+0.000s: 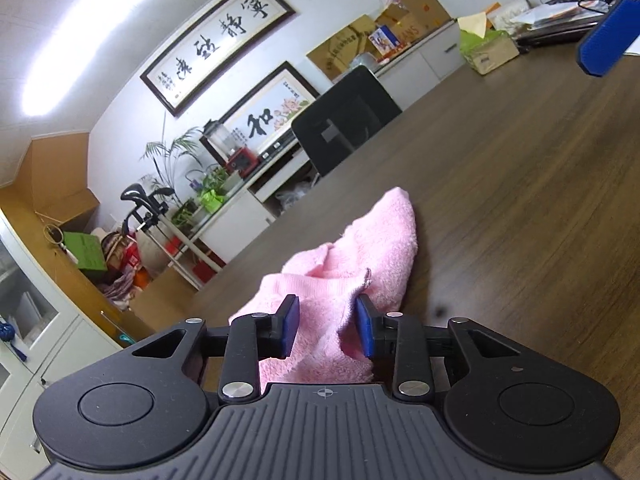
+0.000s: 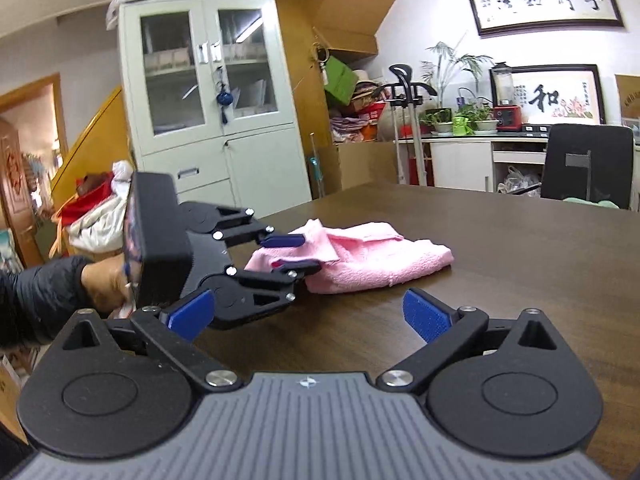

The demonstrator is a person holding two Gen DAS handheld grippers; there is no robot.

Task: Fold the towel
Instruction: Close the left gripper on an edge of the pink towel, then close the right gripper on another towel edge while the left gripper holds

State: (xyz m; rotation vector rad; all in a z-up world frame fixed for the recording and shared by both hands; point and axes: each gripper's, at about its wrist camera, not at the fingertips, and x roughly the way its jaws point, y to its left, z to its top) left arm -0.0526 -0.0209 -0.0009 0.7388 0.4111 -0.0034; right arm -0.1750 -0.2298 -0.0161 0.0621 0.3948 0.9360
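A pink towel (image 1: 376,240) (image 2: 380,256) lies loosely bunched on the dark wooden table (image 1: 520,200) (image 2: 520,260). My left gripper (image 1: 328,320) (image 2: 306,254) straddles the towel's near corner, one finger over it and one under. Its jaws are narrow, but both blue pad faces still show, so they are open around the cloth. A hand in a dark sleeve (image 2: 104,280) holds that gripper. My right gripper (image 2: 308,300) stands wide open just above the table, short of the towel, with nothing between its fingers. One of its blue pads (image 1: 604,40) shows at the top right of the left wrist view.
A black office chair (image 1: 348,112) (image 2: 588,164) stands at the table's far side. Papers and a green tissue box (image 1: 484,48) crowd the table's far end. Beyond the table are a white cabinet (image 2: 212,92), low shelves with plants (image 2: 460,120) and cardboard boxes.
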